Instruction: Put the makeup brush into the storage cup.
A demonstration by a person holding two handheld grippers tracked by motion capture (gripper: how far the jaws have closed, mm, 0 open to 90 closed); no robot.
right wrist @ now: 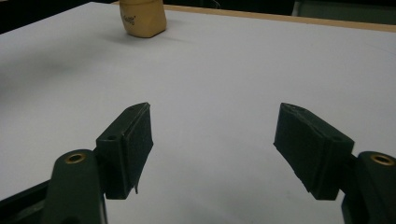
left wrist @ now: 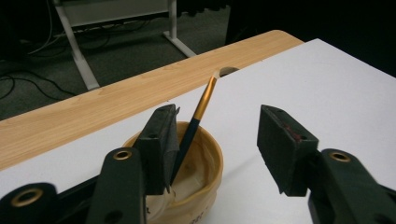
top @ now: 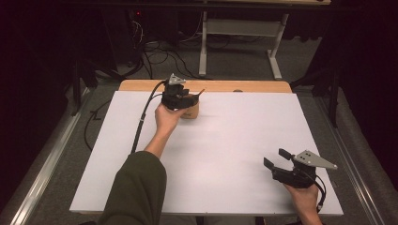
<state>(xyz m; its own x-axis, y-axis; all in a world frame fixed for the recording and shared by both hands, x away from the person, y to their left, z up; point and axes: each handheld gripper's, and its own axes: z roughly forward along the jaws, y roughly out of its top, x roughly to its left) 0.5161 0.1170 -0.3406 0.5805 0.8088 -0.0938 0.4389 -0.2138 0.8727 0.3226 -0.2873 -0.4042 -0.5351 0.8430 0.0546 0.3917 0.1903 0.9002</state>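
The brush (left wrist: 198,116) already stood in the cup (left wrist: 205,186); left gripper (left wrist: 217,144) jaws released around it, right gripper (right wrist: 212,149) gaping, idle.

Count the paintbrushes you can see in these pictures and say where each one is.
1. A single paintbrush stands tilted inside the tan cup near the far edge of the white table, just ahead of the left tool. More could lie hidden inside the cup.

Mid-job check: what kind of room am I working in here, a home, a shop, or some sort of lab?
Most likely a lab or recording workspace, not a home. A white board covers a wooden table, cables run loose over grey carpet, and a white desk frame stands behind in a dark room. A tan cup holds a brush.
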